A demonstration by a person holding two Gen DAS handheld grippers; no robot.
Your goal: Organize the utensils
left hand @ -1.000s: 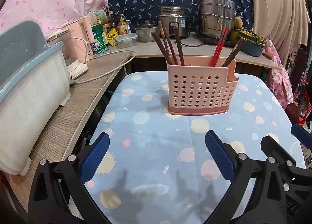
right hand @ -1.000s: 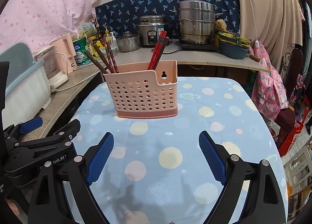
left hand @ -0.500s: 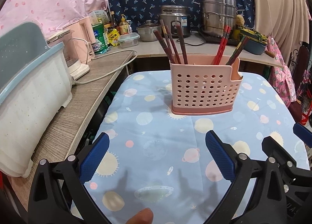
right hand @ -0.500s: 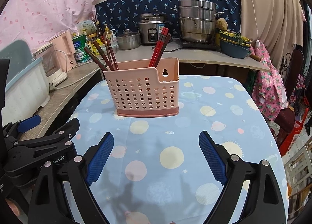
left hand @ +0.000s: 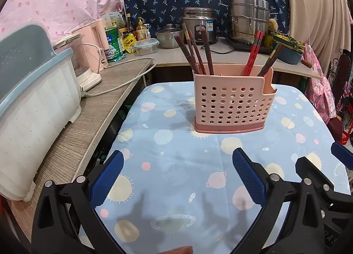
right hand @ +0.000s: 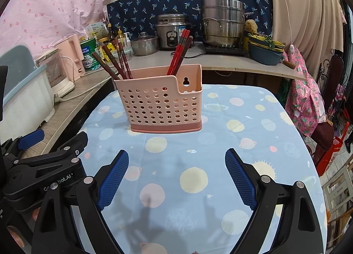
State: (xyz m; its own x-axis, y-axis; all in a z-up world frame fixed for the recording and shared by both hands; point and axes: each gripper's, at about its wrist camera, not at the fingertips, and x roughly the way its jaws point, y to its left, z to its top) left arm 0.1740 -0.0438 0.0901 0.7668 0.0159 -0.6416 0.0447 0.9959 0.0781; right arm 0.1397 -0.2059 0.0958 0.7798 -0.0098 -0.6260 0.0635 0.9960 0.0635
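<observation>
A pink perforated plastic utensil caddy [left hand: 233, 103] stood near the far edge of the table's blue planet-print cloth [left hand: 176, 165] — dark brown chopsticks [left hand: 196, 53] at its left end, red chopsticks [left hand: 252, 53] toward its right. The left gripper [left hand: 177, 176] and right gripper [right hand: 176, 176] hung released and empty over the near edge.

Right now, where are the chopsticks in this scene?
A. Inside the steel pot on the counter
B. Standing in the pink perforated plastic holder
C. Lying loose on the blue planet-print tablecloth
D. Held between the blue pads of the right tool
B: the dark brown chopsticks and the red chopsticks stand tilted in the pink perforated plastic holder, while the blue planet-print tablecloth around it lies bare and the right tool holds nothing.
</observation>
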